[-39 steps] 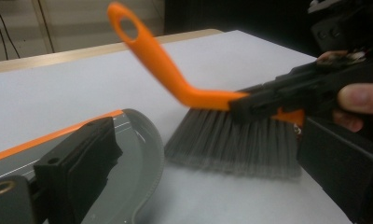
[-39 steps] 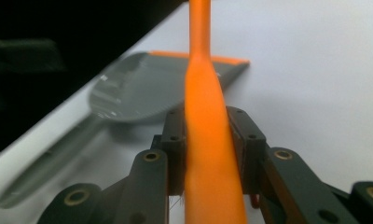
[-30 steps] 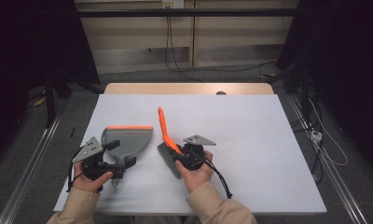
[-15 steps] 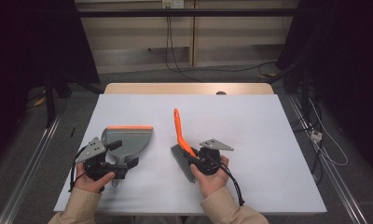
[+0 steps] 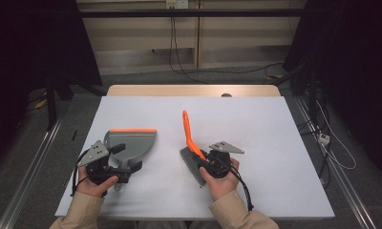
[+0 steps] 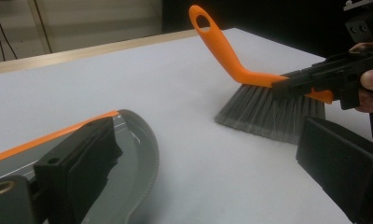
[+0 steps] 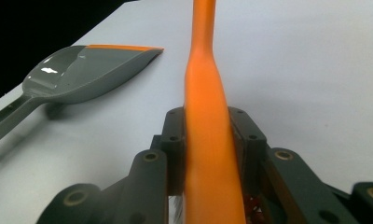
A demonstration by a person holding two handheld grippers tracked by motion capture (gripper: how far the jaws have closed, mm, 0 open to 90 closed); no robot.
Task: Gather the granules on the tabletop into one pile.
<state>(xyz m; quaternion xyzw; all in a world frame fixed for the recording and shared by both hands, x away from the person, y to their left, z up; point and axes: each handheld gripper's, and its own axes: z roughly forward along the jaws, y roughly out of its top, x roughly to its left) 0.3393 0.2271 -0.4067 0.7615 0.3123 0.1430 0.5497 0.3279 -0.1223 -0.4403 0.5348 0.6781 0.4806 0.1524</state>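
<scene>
High view puts a grey dustpan point(image 5: 132, 143) with an orange front lip on the left half of the white table point(image 5: 275, 124) and a hand brush point(image 5: 193, 152) just right of centre, the two apart with bare tabletop between them. The right gripper point(image 5: 206, 161) is clamped on the brush's orange handle where it meets the head; the right gripper view has its jaws pressed against both sides of that smooth, glossy plastic. The left gripper point(image 5: 124, 164) sits at the dustpan's handle end, and in the left gripper view its jaws stand spread, one over the pan's curved rim and the other clear of it, so it holds nothing. Judging by this, both tools are in reach and one is gripped, but I can make out no debris on the table, and any sweeping of brush toward pan looks yet to be done. Soft grey bristles fan out and rest on the matte surface; the handle curves upward and ends in a hanging hole; the pan is a shallow, shiny scoop.
</scene>
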